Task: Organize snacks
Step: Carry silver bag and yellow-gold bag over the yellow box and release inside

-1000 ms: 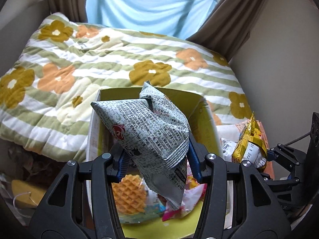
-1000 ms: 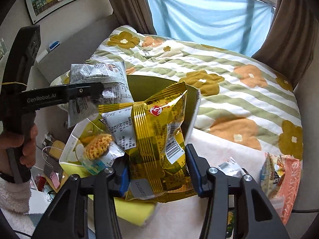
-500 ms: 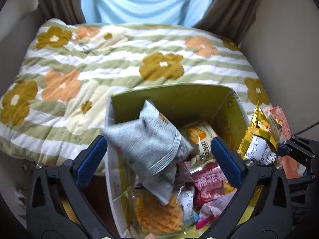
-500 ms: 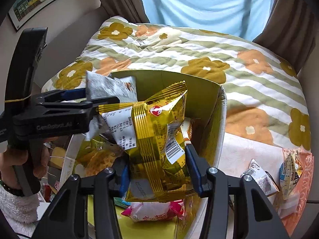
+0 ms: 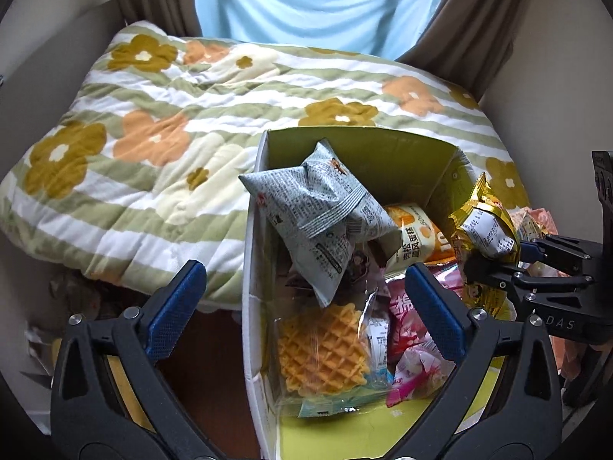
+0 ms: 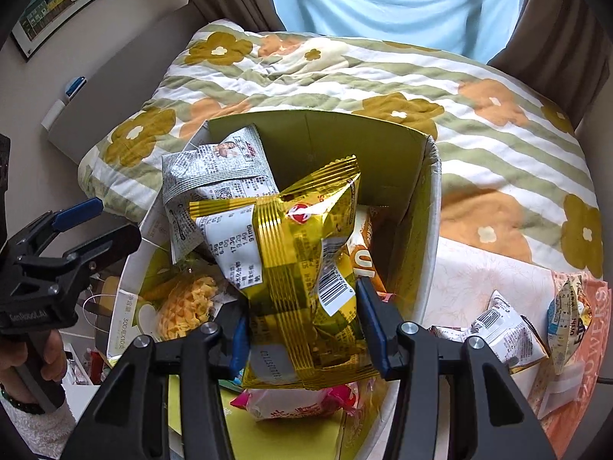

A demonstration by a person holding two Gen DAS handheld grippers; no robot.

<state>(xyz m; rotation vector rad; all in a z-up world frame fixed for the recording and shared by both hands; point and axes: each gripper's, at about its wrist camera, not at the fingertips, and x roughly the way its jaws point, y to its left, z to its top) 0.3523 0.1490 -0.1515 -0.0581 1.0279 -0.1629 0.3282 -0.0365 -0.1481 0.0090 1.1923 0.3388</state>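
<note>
Left gripper (image 5: 302, 299): fingers spread wide, holding nothing; the blue pads stand either side of the carton's left wall.
Right gripper (image 6: 302, 326): fingers closed on the gold snack bag (image 6: 299, 280), pinching its lower half; the bag stands upright above the carton opening.
Grey snack bag (image 5: 318, 222): ahead of the left fingers and above them, free of both pads, lying tilted on the pile and leaning at the carton's left wall.
Yellow-green carton (image 6: 431, 230): open-topped, directly ahead of and below both sets of fingers; already holds a waffle pack (image 5: 322, 349), a pink pack (image 5: 406, 329) and an orange-labelled pack (image 5: 415, 237).
Loose snacks (image 6: 505, 333): small packs to the right of the right fingers, outside the carton, not yet collected.
Bed quilt (image 5: 161, 134): beyond the carton, behind both grippers.
Risk, overhang: the grey snack bag sits high at the wall; a nudge from the left fingers could tip it out over the edge.
Risk, release: the gold snack bag is puffed and slick; released from this height it may bounce off the pile or land on the rim.
Risk, collision: the two grippers are close across the carton; a sideways move could make them knock together.
</note>
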